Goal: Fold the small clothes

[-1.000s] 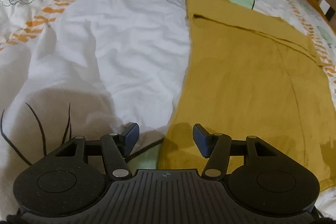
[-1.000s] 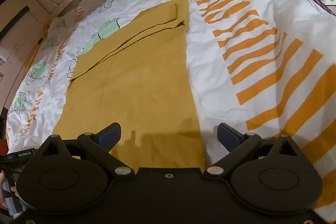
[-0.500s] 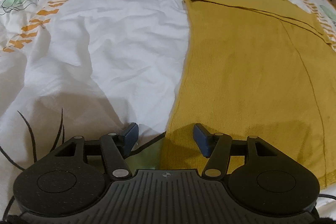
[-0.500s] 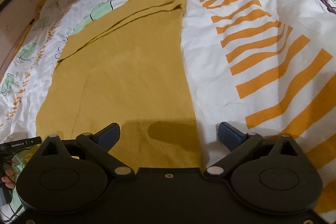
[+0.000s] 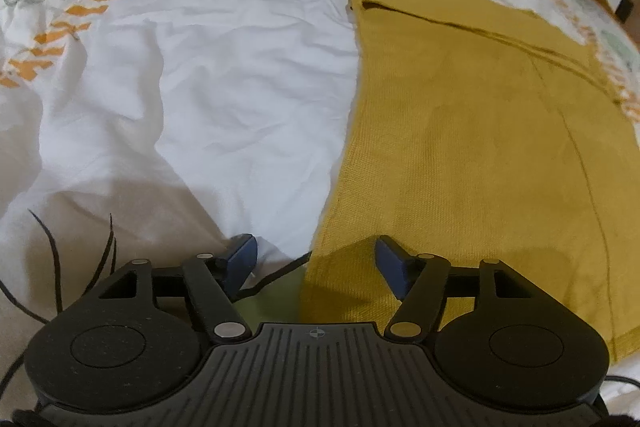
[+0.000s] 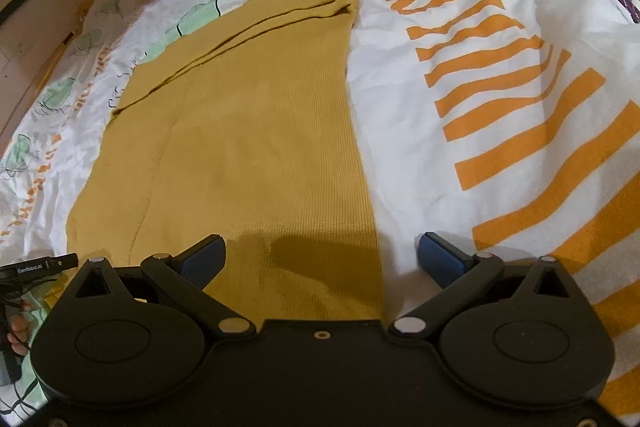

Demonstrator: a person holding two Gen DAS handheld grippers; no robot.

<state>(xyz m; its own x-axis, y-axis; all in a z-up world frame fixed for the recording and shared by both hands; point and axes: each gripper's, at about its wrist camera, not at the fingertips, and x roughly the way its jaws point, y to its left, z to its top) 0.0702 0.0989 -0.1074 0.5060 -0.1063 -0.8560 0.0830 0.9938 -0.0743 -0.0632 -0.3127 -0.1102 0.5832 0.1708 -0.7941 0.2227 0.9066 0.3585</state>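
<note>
Mustard knit garment (image 5: 472,155) lying flat on patterned bedsheet (image 5: 224,75), top edge folded over, left claw (image 5: 316,259) opening over its near corner, right claw (image 6: 320,259) wide, gripping nothing

Both wrist views downward, shared garment (image 5: 460,147)

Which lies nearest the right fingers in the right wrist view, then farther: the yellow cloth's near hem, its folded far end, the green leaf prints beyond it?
1. Near hem: between the open right fingers.
2. Folded far end: upper middle.
3. Green leaf prints: upper left, beyond.
</note>
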